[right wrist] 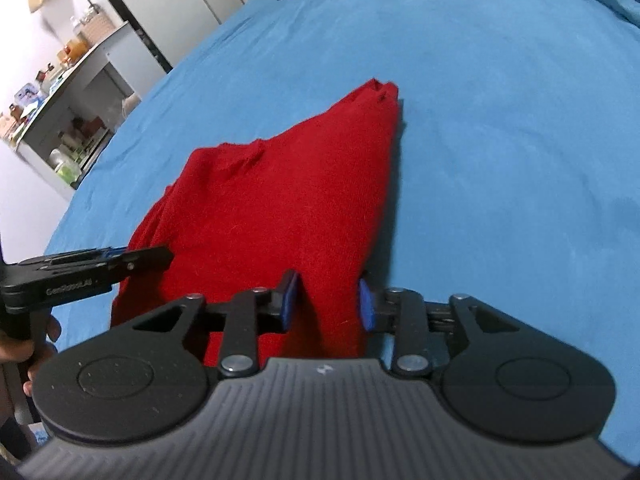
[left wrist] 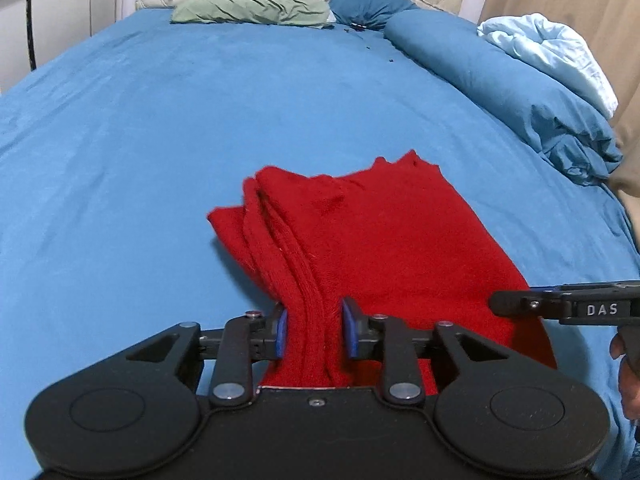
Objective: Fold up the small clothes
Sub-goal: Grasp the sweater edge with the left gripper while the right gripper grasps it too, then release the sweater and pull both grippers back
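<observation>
**Spotter:** Where's the garment from your seat?

**Me:** The red knit garment (left wrist: pixel 360 240) lies mid-bed on the blue sheet (left wrist: pixel 160 140), already doubled over, its far end pointing to about 12 o'clock in my left view. Its near edge runs into both tools.

**Spotter:** And the fingers?

**Me:** On the left gripper (left wrist: pixel 314 330), the blue pads (left wrist: pixel 282 332) stand a little apart with a thick ribbed bundle filling the gap; I judge it pinched, though the pads look pressed against the bulk, not fully closed. The right gripper (right wrist: pixel 330 300) has the other near corner between its pads, a narrow gap, cloth bunched through it.

**Spotter:** How will it handle?

**Me:** Soft, floppy, fairly thick wool, I'd say. Light, not slippery, but layers may slide apart if gripped shallow. The near corners are the right hold.

**Spotter:** Pose?

**Me:** Both tools sit low and roughly level, pointing toward 12 o'clock. The right one enters my left view at 3 o'clock; the left shows at 9 o'clock in my right view.
</observation>
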Tool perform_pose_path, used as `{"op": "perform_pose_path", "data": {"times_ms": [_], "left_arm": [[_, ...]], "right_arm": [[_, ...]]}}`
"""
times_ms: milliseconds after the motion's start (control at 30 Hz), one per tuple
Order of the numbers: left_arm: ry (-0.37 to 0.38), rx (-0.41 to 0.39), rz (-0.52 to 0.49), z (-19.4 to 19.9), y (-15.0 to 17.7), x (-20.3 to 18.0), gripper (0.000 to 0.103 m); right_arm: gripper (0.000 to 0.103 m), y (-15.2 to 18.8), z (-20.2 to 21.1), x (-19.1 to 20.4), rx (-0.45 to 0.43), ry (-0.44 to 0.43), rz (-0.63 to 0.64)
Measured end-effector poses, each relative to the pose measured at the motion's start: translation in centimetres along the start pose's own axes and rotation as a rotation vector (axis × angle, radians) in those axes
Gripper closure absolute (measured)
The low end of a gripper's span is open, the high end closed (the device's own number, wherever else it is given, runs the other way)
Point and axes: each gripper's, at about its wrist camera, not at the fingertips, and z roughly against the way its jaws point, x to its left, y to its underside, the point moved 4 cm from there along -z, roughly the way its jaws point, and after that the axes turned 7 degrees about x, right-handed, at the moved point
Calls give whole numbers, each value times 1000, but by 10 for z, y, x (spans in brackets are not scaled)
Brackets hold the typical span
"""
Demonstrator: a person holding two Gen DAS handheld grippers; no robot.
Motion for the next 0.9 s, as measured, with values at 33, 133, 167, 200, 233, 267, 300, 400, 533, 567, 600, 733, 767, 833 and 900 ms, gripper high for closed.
{"op": "perform_pose_path", "data": {"times_ms": [33,133,167,200,233,267,300,400,533,567,600,733,767,833,900], "left_arm": [[-15,-11,-4,4,-2,0,60],[-79,-59,-19,12,-4,-1,22],[-101,-65,-21,12,-4,2,20],[-115,-60,-22,12,-3,10,20],[-131,-42,-19,6,-3,12,20],[-145,-23,-15,1,-3,15,20],[-155,5,-13,-7,-1,18,20],[-188,53,-26,-24,6,22,20],[-196,73,-31,-36,12,24,19],[-194,73,-23,-34,15,27,19],[-194,75,-16,-33,14,27,19],[-203,52,-12,-15,9,23,20],[-201,38,-8,-6,8,21,20],[-188,-1,13,18,4,16,19],[-190,-40,37,46,0,9,19]], "right_arm": [[43,0,3,3,-6,6,15],[18,0,16,8,-31,53,65],[16,0,18,8,-38,71,77],[15,0,17,7,-39,91,86],[15,1,15,7,-37,117,92],[14,-3,8,10,-30,144,99],[14,-2,3,8,-21,172,108],[8,6,-6,1,-5,226,127],[5,11,-11,-11,-11,215,85],[5,12,-10,-13,-13,213,76],[5,12,-8,-13,-15,211,70],[5,11,9,-4,-44,221,89],[5,11,17,0,-58,218,100],[5,10,39,11,-93,214,126],[4,10,68,22,-121,236,144]]}}
